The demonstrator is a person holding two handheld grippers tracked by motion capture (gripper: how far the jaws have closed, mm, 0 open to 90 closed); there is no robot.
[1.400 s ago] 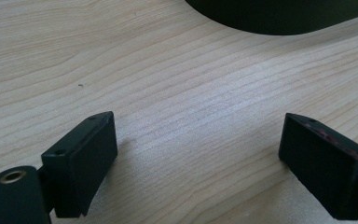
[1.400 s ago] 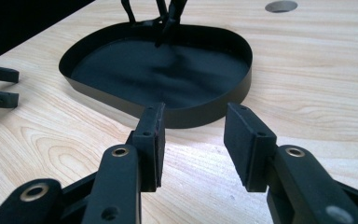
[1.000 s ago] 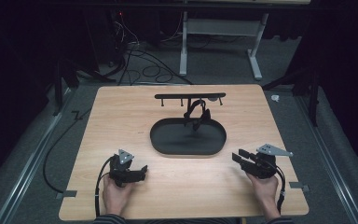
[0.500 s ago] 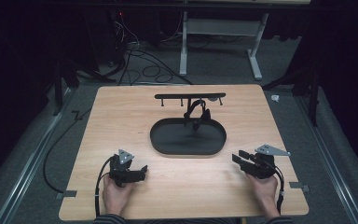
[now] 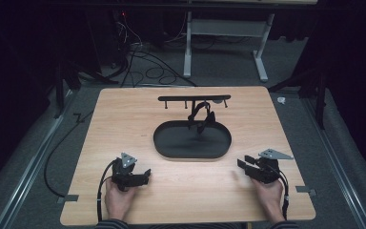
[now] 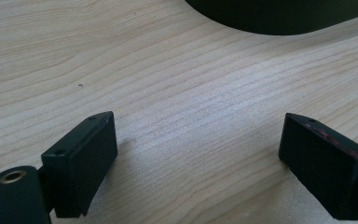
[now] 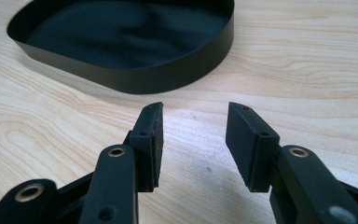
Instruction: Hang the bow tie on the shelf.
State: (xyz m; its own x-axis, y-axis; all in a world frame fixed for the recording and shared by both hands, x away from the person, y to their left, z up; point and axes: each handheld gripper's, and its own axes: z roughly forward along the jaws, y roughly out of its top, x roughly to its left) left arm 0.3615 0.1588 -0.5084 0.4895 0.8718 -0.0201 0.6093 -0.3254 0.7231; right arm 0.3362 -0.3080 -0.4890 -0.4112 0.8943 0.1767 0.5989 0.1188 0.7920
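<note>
A black oval tray (image 5: 171,145) lies at the middle of the wooden table (image 5: 124,119). Behind it stands a black rack with a bar (image 5: 171,98), and a dark tangled object (image 5: 201,116) hangs from the bar above the tray's far edge. My left gripper (image 5: 145,175) rests near the table's front left, held by a hand, open with bare wood between its wide-spread fingers (image 6: 81,161). My right gripper (image 5: 243,162) rests at the front right, open with nothing between its fingers (image 7: 249,140). The tray's rim (image 7: 135,79) lies just ahead of it.
The tray's edge (image 6: 279,21) shows at the top of the left gripper view. Cables (image 5: 138,57) and a grey metal table frame (image 5: 224,28) lie on the dark floor beyond the table. A cable (image 5: 62,148) trails off the table's left side.
</note>
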